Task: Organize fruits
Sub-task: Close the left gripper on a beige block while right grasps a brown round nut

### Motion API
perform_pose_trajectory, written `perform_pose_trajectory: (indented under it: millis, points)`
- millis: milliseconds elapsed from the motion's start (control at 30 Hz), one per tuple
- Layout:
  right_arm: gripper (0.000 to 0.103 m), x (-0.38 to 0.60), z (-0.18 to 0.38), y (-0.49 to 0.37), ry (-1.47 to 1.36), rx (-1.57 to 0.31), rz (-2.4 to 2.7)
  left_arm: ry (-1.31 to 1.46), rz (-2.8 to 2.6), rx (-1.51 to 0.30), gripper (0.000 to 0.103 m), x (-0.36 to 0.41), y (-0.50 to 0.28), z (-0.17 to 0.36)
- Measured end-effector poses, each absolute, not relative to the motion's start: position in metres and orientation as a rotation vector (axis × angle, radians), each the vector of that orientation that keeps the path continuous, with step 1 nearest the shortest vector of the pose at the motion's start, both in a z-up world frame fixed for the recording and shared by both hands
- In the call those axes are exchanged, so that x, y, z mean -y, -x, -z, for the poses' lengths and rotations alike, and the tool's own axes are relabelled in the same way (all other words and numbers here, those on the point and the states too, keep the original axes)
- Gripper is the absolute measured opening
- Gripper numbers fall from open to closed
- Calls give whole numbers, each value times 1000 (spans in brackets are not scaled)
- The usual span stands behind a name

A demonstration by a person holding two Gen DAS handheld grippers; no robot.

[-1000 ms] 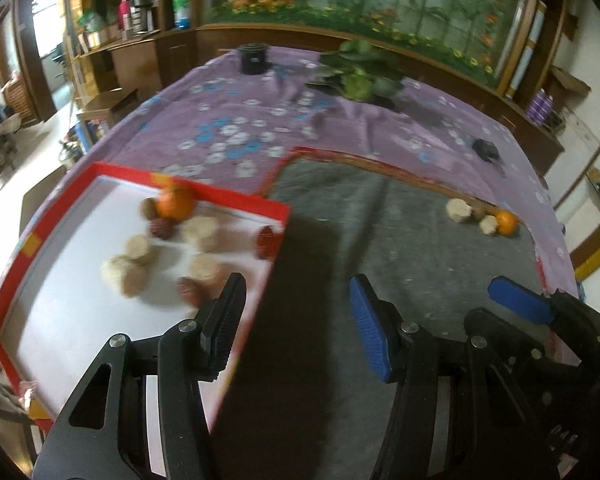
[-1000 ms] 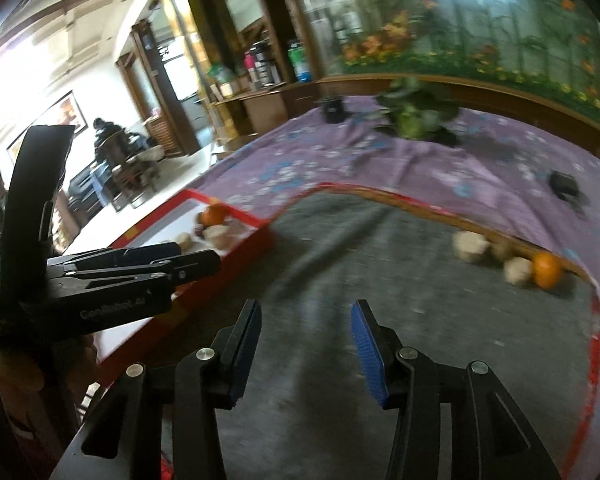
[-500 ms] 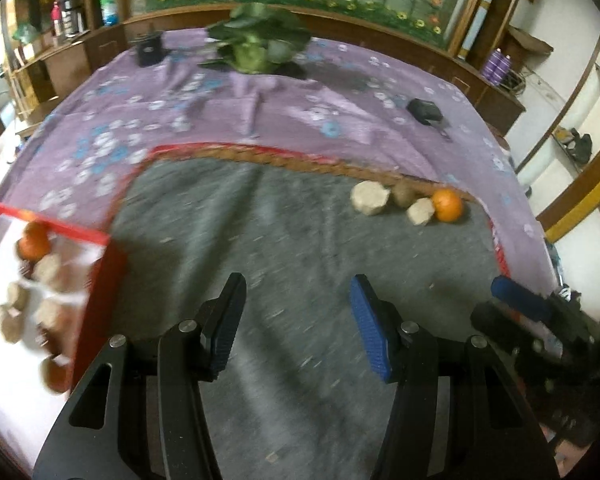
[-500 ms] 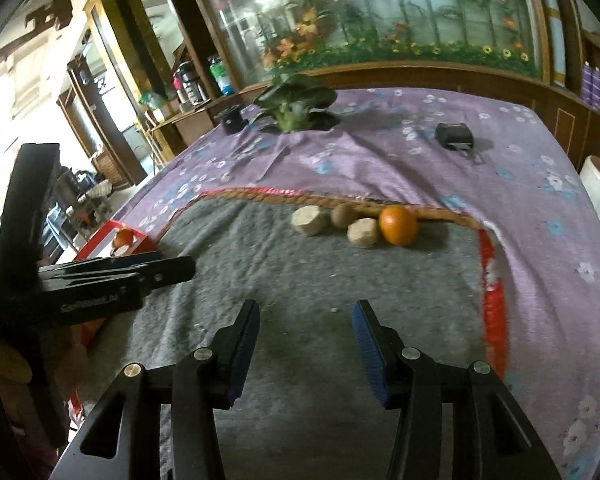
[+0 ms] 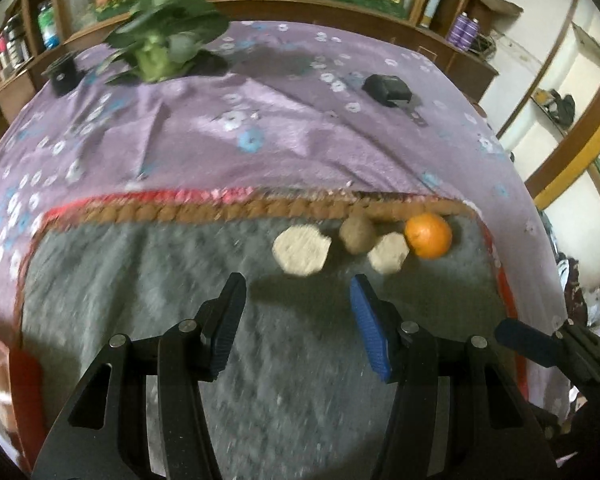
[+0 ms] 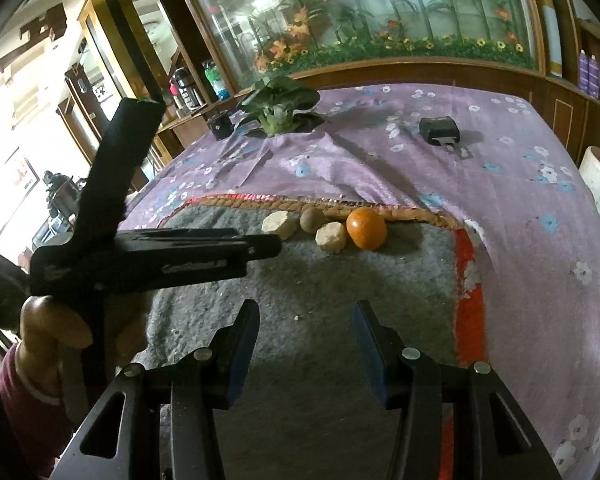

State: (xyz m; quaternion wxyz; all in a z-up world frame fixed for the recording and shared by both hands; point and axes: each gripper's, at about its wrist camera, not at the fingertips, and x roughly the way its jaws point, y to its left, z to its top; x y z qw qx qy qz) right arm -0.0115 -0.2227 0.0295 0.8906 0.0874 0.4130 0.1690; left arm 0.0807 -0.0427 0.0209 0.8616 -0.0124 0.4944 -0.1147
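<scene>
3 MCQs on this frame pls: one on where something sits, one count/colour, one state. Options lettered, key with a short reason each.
1. Where is the orange in the row of fruit pieces on the grey mat?
A. right end
B. left end
C. in the middle

2. How many pieces lie in that row?
A. two
B. four
C. six

3. What state is the left gripper in?
A. shut on the orange
B. shut on nothing
C. open, holding nothing

Key:
1 A: the orange sits right of the small pale chunk, the brown round fruit and the large pale chunk.
2 B: two pale chunks, one brown fruit and one orange are visible.
3 C: its fingers stand apart with only mat between them; the right gripper is likewise open.
</scene>
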Motion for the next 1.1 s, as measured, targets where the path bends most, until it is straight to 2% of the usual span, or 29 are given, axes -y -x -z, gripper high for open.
perform_pose_trajectory:
  millis: [300,333,367,467,833,900,1033,1067,1100]
  points:
    - [48,229,-23,4,-193,-871,-343,-7,236,-1000,52,48,-97,-14]
    - [48,229,-23,3,-191,-874,-343,-28,229,-992,48,49,-97,-13]
    - [48,228,-23,2,-188,-877,-344,-53,211,-982,38,49,-95,-13]
    - [48,224,-26,0,-166,-879,-349,-57,224,-973,29,46,-92,-14]
    - [47,182,-41,-44,46,-843,-421,5,80,-935,29,5,-47,-41]
    - [41,172,-37,-59,108,-856,-420,23,79,-946,29,-3,-42,-42]
    - [39,158,-24,-86,222,-902,-415,40,77,-968,30,-13,-35,-38]
    - [36,157,-21,-91,240,-914,-410,43,76,-973,30,-15,-34,-37]
    - [29,156,-13,-98,270,-943,-400,43,76,-977,30,-15,-33,-36]
